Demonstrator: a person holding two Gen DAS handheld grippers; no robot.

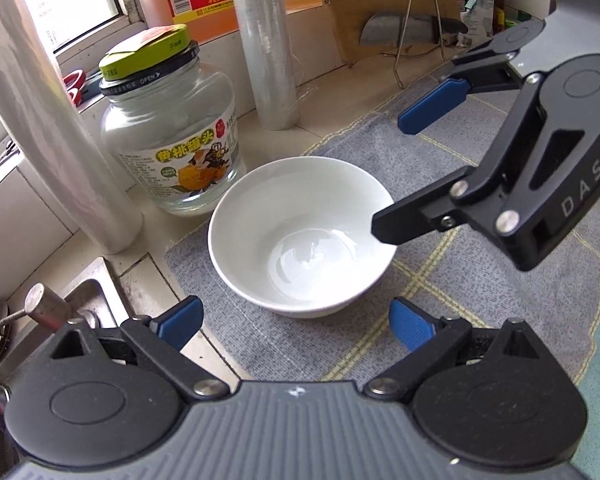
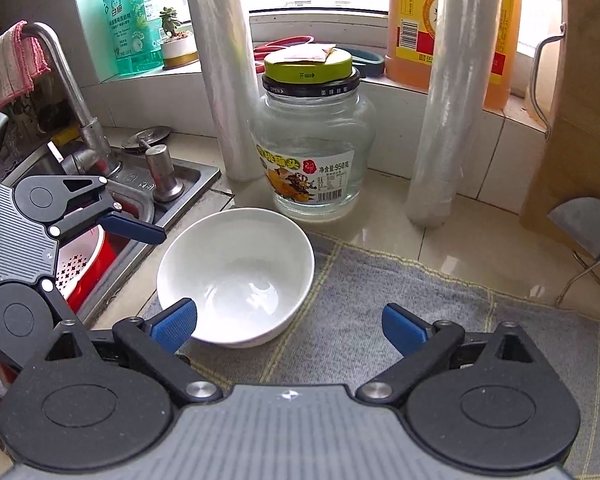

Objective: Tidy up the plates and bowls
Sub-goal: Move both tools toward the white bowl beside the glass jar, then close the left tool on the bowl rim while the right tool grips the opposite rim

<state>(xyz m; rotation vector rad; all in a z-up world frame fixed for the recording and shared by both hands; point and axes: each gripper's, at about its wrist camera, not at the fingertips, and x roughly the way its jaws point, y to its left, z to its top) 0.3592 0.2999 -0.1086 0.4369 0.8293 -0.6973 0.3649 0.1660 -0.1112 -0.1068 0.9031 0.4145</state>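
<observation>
Two blue-padded fingers of the left gripper (image 1: 296, 322) fill the bottom of the left wrist view, spread wide with nothing between them. Just above them, at the centre of the frame, an empty white bowl (image 1: 300, 236) sits upright on the near corner of a grey checked cloth (image 1: 480, 304). From the right edge of that view the right gripper (image 1: 384, 176) reaches in, its jaws also wide apart; its dark lower fingertip overlaps the bowl's right rim, though contact cannot be told. In the right wrist view the bowl sits at centre left, the gripper's left pad in front of its near rim. Behind the bowl stands a clear glass jar (image 1: 172, 136) with a green lid. Two upright rolls of plastic film (image 1: 266, 40) flank the jar. A steel sink (image 2: 156, 188) lies at the left of the right wrist view.
</observation>
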